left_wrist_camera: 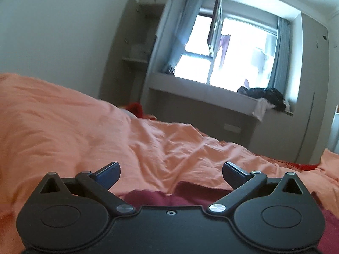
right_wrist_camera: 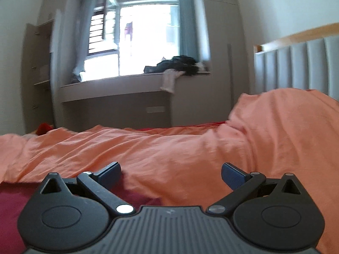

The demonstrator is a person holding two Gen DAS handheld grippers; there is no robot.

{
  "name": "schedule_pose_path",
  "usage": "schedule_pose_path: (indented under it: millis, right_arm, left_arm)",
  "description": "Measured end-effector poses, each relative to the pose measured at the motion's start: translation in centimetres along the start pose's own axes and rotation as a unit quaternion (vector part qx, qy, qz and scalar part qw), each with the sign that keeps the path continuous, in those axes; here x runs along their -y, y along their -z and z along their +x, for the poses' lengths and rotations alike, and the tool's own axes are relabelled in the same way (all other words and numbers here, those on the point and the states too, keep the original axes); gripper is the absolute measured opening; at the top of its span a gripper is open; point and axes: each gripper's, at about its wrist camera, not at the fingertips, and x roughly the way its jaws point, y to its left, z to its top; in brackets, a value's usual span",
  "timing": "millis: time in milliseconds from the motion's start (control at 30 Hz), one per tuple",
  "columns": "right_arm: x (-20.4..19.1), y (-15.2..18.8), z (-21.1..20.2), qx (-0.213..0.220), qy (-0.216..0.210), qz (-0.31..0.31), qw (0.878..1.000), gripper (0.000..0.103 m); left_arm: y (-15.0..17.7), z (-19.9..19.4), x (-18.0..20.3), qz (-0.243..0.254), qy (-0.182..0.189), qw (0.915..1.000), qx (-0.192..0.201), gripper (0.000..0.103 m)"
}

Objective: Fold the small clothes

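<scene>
Orange bedding point(left_wrist_camera: 74, 127) is covering most of the bed and bunching into a high ridge at one side; in the right wrist view the same bedding point(right_wrist_camera: 169, 148) is rising toward the padded headboard point(right_wrist_camera: 296, 63). Behind it, a window ledge point(right_wrist_camera: 118, 82) is carrying a dark clothes pile point(right_wrist_camera: 180, 65), well apart from both tools.

Task item: a dark red garment point(left_wrist_camera: 165, 199) is lying on the bedding just under the tool noses, mostly hidden by the housings; in the right wrist view only a strip of the garment point(right_wrist_camera: 12, 199) and a patch btwn the fingers are showing. Fold state: cannot tell.

Left gripper point(left_wrist_camera: 171, 174) is standing fully spread, nothing btwn the pads. Right gripper point(right_wrist_camera: 171, 174) is likewise standing wide, holding nothing.

Risks, as judged:
- Both tools are pointing near level, so garment edges are sitting below view; a blind approach may be pinching orange bedding along w/ the cloth.
- Soft, rumpled base: the fold may be creasing unevenly or sliding.
- Motion blur is suggesting fast travel; overshoot poss.
</scene>
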Motion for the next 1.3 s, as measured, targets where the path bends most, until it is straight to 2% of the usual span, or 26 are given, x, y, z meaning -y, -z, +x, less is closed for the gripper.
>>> schedule_pose_path:
  millis: [100,200,333,533,667,900,1100,1300]
  right_arm:
    - [-2.6,0.7,-1.5,0.007,-0.037,-0.021,0.999,0.103]
    - [-5.2,1.6,-2.9,0.013,-0.072,-0.048,0.996,0.103]
    - [-8.0,2.9,-4.0,0.023,-0.117,-0.083,0.989,0.103]
    - [-10.9,4.3,-5.9,0.036,-0.17,-0.114,0.978,0.103]
    - [-12.0,5.0,-6.4,0.033,-0.178,-0.125,0.976,0.103]
    - [-13.3,6.7,-5.6,0.004,-0.181,-0.149,0.972,0.103]
    - [-14.1,8.2,-5.6,0.017,-0.171,-0.169,0.971,0.103]
    - [-13.9,8.9,-5.5,0.017,-0.166,-0.162,0.973,0.103]
  left_arm:
    - [1.4,-2.2,-1.2,0.009,-0.022,0.9996,0.012,0.102]
    - [2.8,-2.9,-2.3,-0.003,-0.05,0.9987,-0.005,0.102]
    - [3.8,-2.1,-2.8,-0.02,-0.031,0.9978,-0.054,0.102]
    - [5.0,-1.9,-2.6,-0.018,-0.006,0.9962,-0.085,0.102]
    - [5.5,-1.8,-2.5,-0.023,0.005,0.995,-0.097,0.102]
    - [5.7,-1.6,-2.2,-0.022,0.002,0.9942,-0.105,0.102]
    - [5.7,-1.5,-2.0,-0.018,0.0,0.994,-0.108,0.102]
    - [5.9,-1.4,-1.9,-0.013,0.0,0.994,-0.109,0.102]
